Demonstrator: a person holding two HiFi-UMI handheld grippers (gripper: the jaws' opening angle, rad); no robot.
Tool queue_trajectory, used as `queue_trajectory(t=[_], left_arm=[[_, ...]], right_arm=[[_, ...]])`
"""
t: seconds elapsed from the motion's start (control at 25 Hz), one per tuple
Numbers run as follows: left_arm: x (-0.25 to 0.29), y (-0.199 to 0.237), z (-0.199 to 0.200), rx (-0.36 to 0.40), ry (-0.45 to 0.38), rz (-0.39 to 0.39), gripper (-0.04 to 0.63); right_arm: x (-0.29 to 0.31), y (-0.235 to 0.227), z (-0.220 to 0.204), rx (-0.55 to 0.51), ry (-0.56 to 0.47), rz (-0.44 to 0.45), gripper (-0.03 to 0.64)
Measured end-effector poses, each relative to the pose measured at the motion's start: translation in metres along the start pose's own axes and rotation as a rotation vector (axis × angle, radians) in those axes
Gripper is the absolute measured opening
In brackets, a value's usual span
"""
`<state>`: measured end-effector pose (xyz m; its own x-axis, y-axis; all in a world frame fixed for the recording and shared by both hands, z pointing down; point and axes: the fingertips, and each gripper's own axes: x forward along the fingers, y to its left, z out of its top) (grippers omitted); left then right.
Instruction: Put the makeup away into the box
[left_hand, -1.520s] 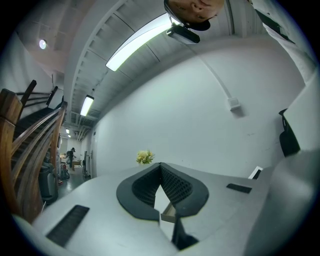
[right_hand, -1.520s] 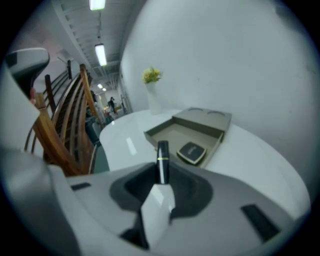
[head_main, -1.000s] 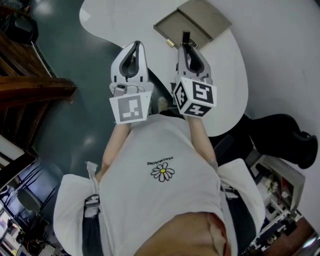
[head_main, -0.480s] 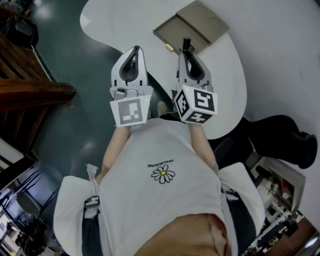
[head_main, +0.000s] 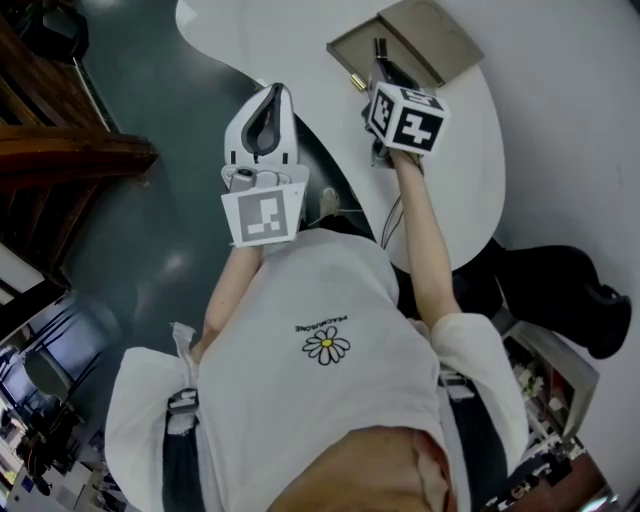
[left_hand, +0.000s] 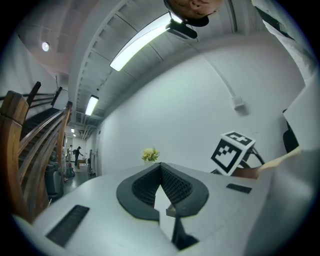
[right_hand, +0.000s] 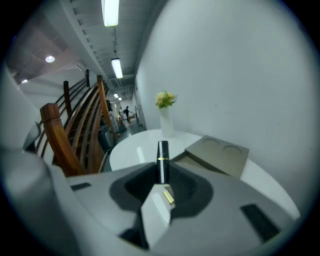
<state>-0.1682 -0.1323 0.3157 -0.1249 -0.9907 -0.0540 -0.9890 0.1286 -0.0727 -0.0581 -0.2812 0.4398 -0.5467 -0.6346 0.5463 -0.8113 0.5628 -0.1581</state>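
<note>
Right gripper jaws pinch a black lipstick with a gold band, tip pointing ahead. Left gripper jaws are pressed together with nothing between them, off the table edge. Lipstick is over or just beside the open box on the white table, likely not in yet. Left: lower it in and release. No other makeup in view.

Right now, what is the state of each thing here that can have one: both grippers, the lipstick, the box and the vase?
left gripper: shut, nothing in it.
right gripper: shut on the lipstick.
lipstick: held, standing up out of the gripper, not yet in the box.
box: open, lid raised.
vase: upright, holding flowers.
</note>
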Motion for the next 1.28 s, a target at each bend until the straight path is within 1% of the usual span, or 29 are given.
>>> queue_trajectory(t=[0.16,0.28,0.4,0.6,0.84,0.96,1.16,1.2,1.28], left_arm=[[0.0,0.01,-0.01,0.003,0.033,0.041,0.02],[0.0,0.018,-0.014,0.001,0.049,0.064,0.02],[-0.002,0.019,-0.017,0.009,0.063,0.081,0.02],[-0.008,0.028,-0.023,0.013,0.085,0.114,0.02],[-0.013,0.033,-0.027,0.01,0.092,0.143,0.02],[-0.014,0.032,-0.027,0.016,0.092,0.143,0.02],[-0.014,0.029,-0.023,0.017,0.085,0.138,0.02],[-0.014,0.028,-0.023,0.018,0.083,0.137,0.02],[-0.015,0.027,-0.022,0.02,0.081,0.136,0.02]], right_arm=[[0.059,-0.021,-0.025,0.033,0.163,0.001,0.104],[0.09,-0.032,-0.042,0.031,0.253,-0.016,0.104],[0.11,-0.043,-0.058,0.034,0.32,-0.027,0.104],[0.125,-0.053,-0.078,0.033,0.395,-0.041,0.104],[0.13,-0.055,-0.096,0.042,0.441,-0.028,0.104],[0.132,-0.054,-0.098,0.046,0.44,-0.017,0.106],[0.132,-0.053,-0.094,0.02,0.422,-0.018,0.109],[0.132,-0.052,-0.093,0.022,0.42,-0.013,0.123],[0.132,-0.05,-0.092,0.04,0.418,0.005,0.127]])
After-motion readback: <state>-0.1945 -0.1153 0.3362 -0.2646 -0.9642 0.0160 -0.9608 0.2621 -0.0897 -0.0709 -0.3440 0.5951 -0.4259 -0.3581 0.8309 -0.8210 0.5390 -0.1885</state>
